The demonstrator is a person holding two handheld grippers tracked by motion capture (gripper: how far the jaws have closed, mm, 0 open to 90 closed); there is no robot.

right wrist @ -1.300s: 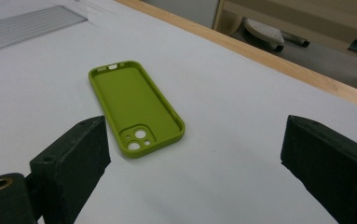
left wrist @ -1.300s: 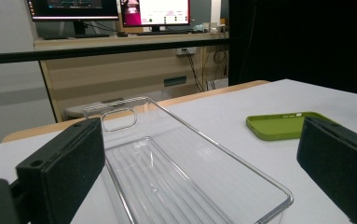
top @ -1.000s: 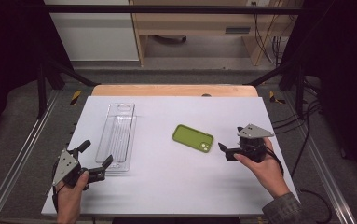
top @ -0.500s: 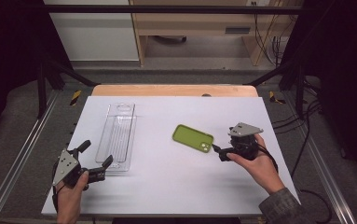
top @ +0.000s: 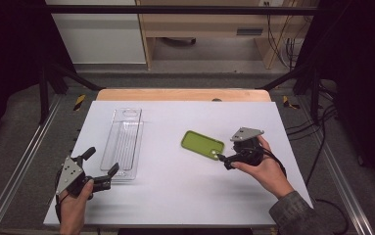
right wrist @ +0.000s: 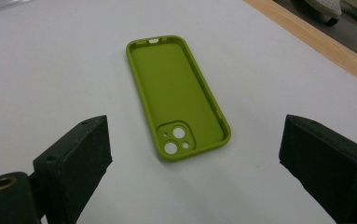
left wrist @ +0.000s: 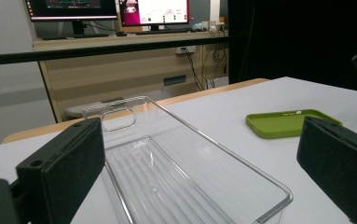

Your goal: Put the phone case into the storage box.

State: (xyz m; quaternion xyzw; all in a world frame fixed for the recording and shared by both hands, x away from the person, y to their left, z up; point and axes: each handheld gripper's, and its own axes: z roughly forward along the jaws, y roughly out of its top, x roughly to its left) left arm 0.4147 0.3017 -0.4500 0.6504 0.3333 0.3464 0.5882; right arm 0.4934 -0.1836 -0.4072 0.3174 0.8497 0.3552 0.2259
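A green phone case [top: 202,145] [right wrist: 178,93] lies inside-up on the white table, its camera cut-out toward my right gripper. That gripper [top: 226,154] [right wrist: 195,172] is open, just right of the case's near end, with the jaws spread wider than the case. A long clear plastic tray [top: 124,142] [left wrist: 167,168] lies left of the middle with nothing in it. My left gripper [top: 102,161] [left wrist: 199,177] is open at the tray's near end, pointing along it. The case [left wrist: 288,122] lies beyond the left gripper's right jaw.
The white table top [top: 175,196] has a wooden strip [top: 182,94] along its far edge. Metal rails [top: 23,161] run down both sides, and cables [top: 317,132] hang at the right. Monitors [left wrist: 153,11] stand on a desk behind the table.
My right gripper has moved left to the near end of the green case. The left gripper, the tray and the case have stayed where they were.
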